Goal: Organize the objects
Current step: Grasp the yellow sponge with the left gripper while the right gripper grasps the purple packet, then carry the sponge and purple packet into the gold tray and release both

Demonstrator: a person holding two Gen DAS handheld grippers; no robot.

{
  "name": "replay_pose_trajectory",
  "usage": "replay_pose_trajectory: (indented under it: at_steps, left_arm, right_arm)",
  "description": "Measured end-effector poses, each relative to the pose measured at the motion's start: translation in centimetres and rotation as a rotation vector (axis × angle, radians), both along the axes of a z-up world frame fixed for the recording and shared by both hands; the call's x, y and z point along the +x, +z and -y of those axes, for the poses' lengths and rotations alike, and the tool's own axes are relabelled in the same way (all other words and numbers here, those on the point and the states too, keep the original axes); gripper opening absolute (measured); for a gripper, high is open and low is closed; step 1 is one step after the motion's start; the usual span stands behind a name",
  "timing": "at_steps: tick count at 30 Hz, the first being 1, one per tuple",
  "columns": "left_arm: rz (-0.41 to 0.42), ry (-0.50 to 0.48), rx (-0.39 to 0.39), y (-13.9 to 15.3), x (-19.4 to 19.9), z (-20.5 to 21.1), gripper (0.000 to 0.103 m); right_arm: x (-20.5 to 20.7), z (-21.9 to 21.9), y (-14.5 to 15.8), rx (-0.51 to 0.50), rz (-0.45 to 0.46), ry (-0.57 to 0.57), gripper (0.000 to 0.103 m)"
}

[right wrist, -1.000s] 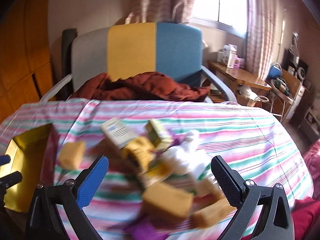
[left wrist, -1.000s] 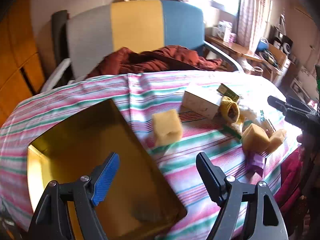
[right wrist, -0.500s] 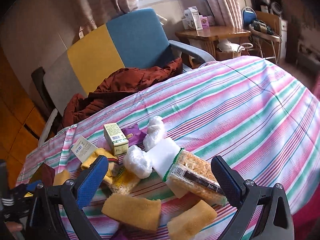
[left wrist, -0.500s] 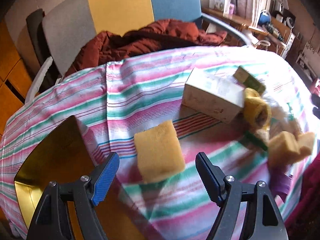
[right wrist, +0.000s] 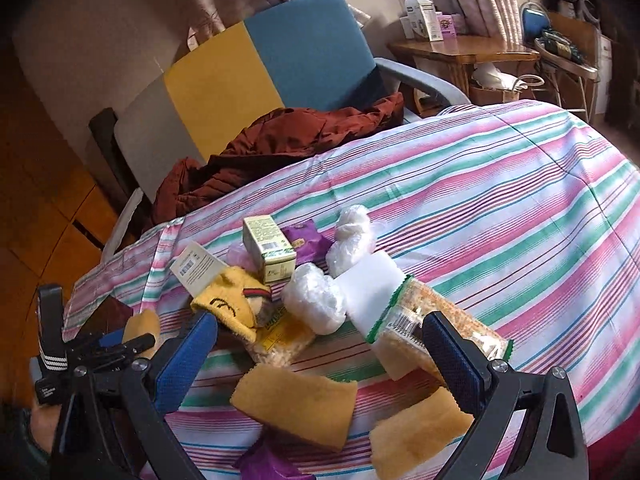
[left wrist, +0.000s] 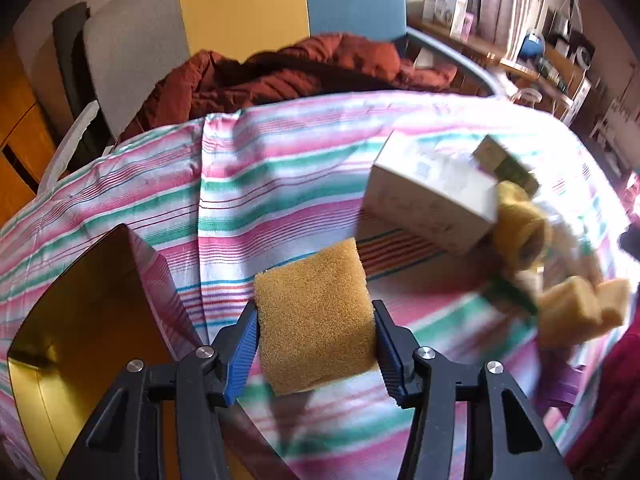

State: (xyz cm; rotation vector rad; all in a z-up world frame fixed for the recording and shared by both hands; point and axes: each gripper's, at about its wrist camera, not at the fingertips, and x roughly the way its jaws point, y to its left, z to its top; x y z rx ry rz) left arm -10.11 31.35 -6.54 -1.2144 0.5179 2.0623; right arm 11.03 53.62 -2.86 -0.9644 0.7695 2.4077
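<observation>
Left wrist view: the left gripper (left wrist: 315, 340) has just been closing, and its blue-padded jaws now press both sides of a yellow-brown cube of sponge (left wrist: 314, 318) resting on the pink, green and white striped tablecloth (left wrist: 280, 184). At eight o'clock from the sponge lies a shiny gold tray (left wrist: 76, 320) with upright walls. At two o'clock stands a white cardboard box (left wrist: 430, 204); its print is too blurred to read. Just beside that box, at three o'clock of it, is a rolled yellow sock (left wrist: 520, 228), and further toward four o'clock two more yellow sponge pieces (left wrist: 580, 312), all smeared by blur. At twelve o'clock, beyond the table edge, a rust-red quilted jacket (left wrist: 300, 72) lies on a grey, yellow and blue armchair (left wrist: 240, 4).

Right wrist view: the right gripper (right wrist: 320, 356) stands with its jaws wide apart and nothing between the pads, above a heap of things. Between the jaws at six o'clock lies a flat yellow sponge slab (right wrist: 296, 404); a second slab (right wrist: 416, 436) sits at five o'clock. At twelve o'clock stands a small pale-green carton (right wrist: 270, 248) with a barcode; its lettering is too small to read. At eleven o'clock is the yellow sock (right wrist: 230, 304) with a red-and-green band, over a white barcoded card (right wrist: 196, 268). Two clear plastic bundles (right wrist: 316, 296), a white foam block (right wrist: 372, 280) and a clear packet of crackers (right wrist: 436, 324) fill one to two o'clock. At nine o'clock the left gripper (right wrist: 132, 340) holds its sponge.
</observation>
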Motion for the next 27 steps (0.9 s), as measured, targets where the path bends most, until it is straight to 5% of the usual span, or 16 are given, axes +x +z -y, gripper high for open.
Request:
replay_pose_trajectory:
  at_steps: [7, 12, 16, 19, 22, 27]
  left_arm:
    - [-0.023, -0.038, 0.117, 4.1, 4.4, 3.3, 0.054]
    - [-0.022, -0.044, 0.172, 5.8, 6.6, 6.6, 0.054]
    - [-0.009, -0.017, 0.196, 6.2, 7.4, 8.9, 0.055]
    - [0.002, 0.014, 0.212, 6.2, 7.7, 10.8, 0.055]
    - [0.011, 0.055, 0.226, 6.0, 7.8, 13.1, 0.055]
    - [0.006, 0.148, 0.245, 5.9, 7.2, 17.3, 0.055]
  right_arm:
    - [-0.8, 3.4, -0.2, 0.017, 0.066, 0.145, 0.103]
    - [-0.9, 8.3, 0.1, 0.052, 0.134, 0.382, 0.102]
    - [-1.4, 11.9, -2.0, 0.132, 0.297, 0.586, 0.085]
    - [-2.1, 12.4, -4.4, 0.187, 0.439, 0.622, 0.067]
    - [-2.7, 12.2, -6.4, 0.179, 0.511, 0.633, 0.035]
    - [-2.3, 12.9, -5.1, 0.172, 0.449, 0.633, 0.035]
